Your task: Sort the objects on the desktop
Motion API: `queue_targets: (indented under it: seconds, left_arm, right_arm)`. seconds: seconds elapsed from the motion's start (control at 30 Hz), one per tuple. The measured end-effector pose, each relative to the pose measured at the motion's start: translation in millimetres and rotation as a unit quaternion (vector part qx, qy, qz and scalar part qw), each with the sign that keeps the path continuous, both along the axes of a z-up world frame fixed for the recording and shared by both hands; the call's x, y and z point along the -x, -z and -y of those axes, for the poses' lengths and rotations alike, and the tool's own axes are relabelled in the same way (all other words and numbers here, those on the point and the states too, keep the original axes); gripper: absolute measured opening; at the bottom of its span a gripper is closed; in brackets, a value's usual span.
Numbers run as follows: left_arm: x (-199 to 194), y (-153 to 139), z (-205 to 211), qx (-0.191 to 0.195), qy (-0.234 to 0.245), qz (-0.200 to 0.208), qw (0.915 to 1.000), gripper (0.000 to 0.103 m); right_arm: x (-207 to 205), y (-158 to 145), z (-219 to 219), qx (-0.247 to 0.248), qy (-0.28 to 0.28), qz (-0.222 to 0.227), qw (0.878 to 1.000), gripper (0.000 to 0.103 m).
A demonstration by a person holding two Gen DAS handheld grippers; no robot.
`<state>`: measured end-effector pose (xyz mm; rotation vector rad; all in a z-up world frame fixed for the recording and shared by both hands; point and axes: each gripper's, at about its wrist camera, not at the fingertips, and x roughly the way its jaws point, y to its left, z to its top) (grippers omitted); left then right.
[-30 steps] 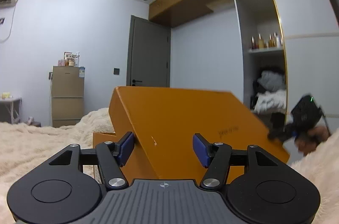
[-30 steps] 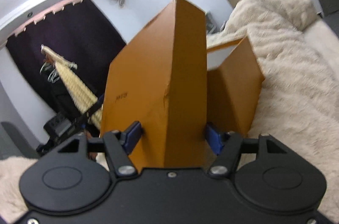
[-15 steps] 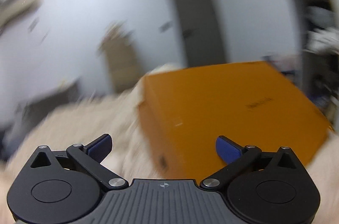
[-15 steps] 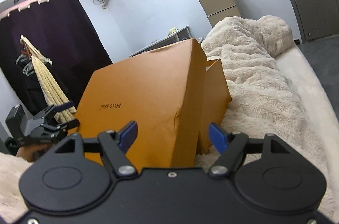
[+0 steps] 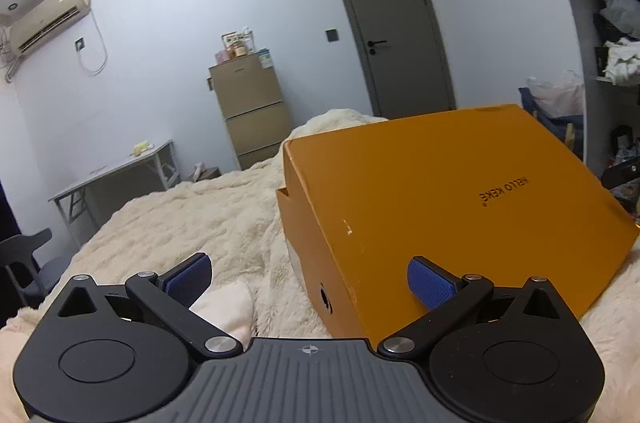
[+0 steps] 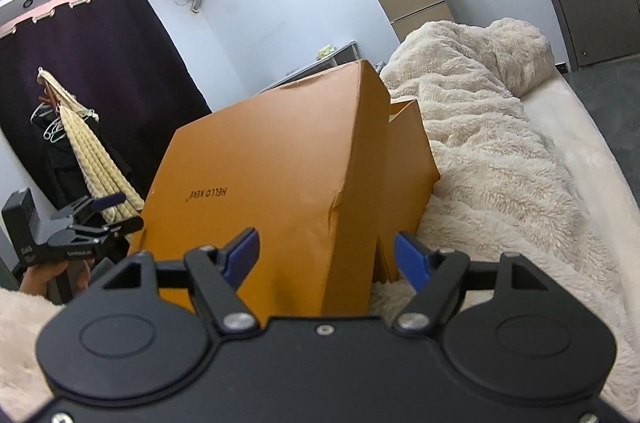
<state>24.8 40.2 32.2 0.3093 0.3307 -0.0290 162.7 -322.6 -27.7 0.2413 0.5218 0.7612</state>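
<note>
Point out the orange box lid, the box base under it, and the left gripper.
orange box lid (image 5: pixel 440 191): left wrist view, top face near the print.
box base (image 6: pixel 408 167): right wrist view, side wall right of the lid.
left gripper (image 5: pixel 308 281): left wrist view, midway between its open fingers.

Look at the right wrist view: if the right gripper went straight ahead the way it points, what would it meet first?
Most likely the orange box lid. The right gripper is open, and the lid's near corner lies just ahead between the fingers, though exact depth is unclear.
</note>
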Motion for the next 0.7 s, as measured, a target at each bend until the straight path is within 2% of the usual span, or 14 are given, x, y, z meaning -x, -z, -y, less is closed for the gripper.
queue_targets:
  seconds: [0.07,0.13,0.23,0.27,0.33,0.43,0.57,0.63,0.7]
  left_arm:
    - [7,0,1,-0.037,0.038,0.007,0.9986,0.103]
    - [17,4,-1,-0.085,0.076,0.015,0.9934,0.103]
    - [24,15,-10,-0.131,0.098,0.003,0.9865,0.103]
    - [25,17,-13,-0.134,0.103,0.0,0.9855,0.103]
    - [32,19,-24,-0.117,0.132,-0.024,0.9841,0.103]
    - [31,23,-34,-0.092,0.167,-0.051,0.9803,0.103]
    - [15,40,-39,-0.053,0.198,-0.09,0.9747,0.103]
    - [10,52,-32,-0.058,0.203,-0.115,0.9707,0.103]
    - [15,57,-25,-0.065,0.21,-0.112,0.969,0.103]
  right_arm:
    - [7,-7,2,0.049,-0.002,0.026,0.998,0.073]
    - [19,-16,7,0.105,-0.005,0.06,0.993,0.076]
    - [31,-21,17,0.129,-0.019,0.085,0.988,0.082]
    - [34,-22,19,0.134,-0.03,0.092,0.986,0.083]
    - [40,-19,21,0.154,-0.058,0.101,0.981,0.083]
    - [39,-9,11,0.179,-0.095,0.082,0.976,0.083]
    - [42,3,-8,0.192,-0.128,0.078,0.97,0.083]
    - [39,9,-18,0.197,-0.127,0.078,0.969,0.083]
    - [35,13,-24,0.2,-0.125,0.077,0.969,0.082]
